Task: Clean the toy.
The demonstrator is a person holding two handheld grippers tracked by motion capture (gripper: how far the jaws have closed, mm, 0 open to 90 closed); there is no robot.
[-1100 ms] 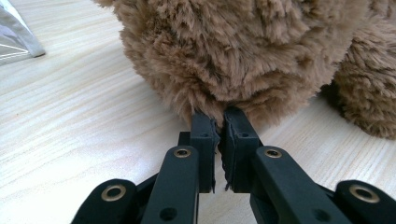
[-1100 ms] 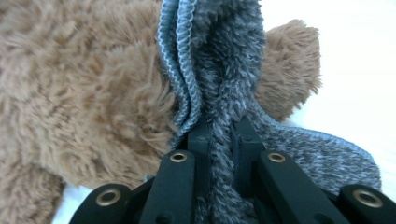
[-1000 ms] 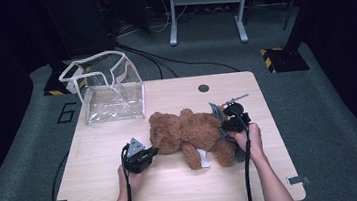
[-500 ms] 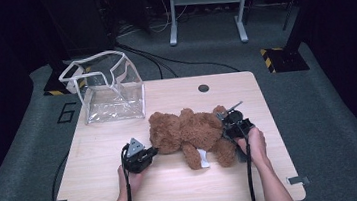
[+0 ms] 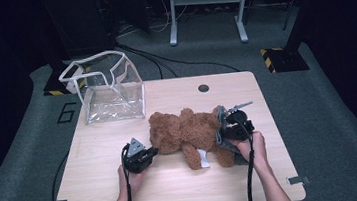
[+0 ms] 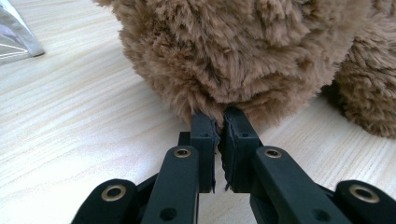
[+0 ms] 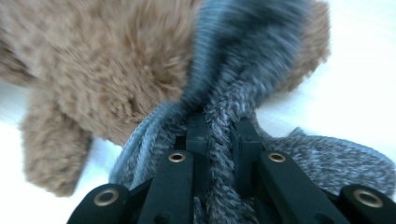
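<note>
A brown teddy bear (image 5: 187, 134) lies on its side in the middle of the wooden table (image 5: 96, 194), a white tag (image 5: 203, 159) on its near side. My left gripper (image 5: 152, 151) sits at the bear's left end, its jaws pinched on a tuft of the bear's fur (image 6: 219, 100). At the bear's right end, my right gripper (image 5: 222, 135) is shut on a grey knitted cloth (image 7: 224, 135) that wraps part of the bear (image 7: 107, 70). A fold of that cloth (image 5: 227, 147) lies under the right hand.
A clear plastic bag (image 5: 113, 95) with white trim stands open at the table's back left; its corner (image 6: 16, 32) appears in the left gripper view. A dark round hole (image 5: 203, 88) sits near the back edge. Bare wood lies along the front edge.
The right gripper has shifted a little toward the near edge, keeping hold of the grey cloth. The left gripper and the bear's left end have stayed put.
</note>
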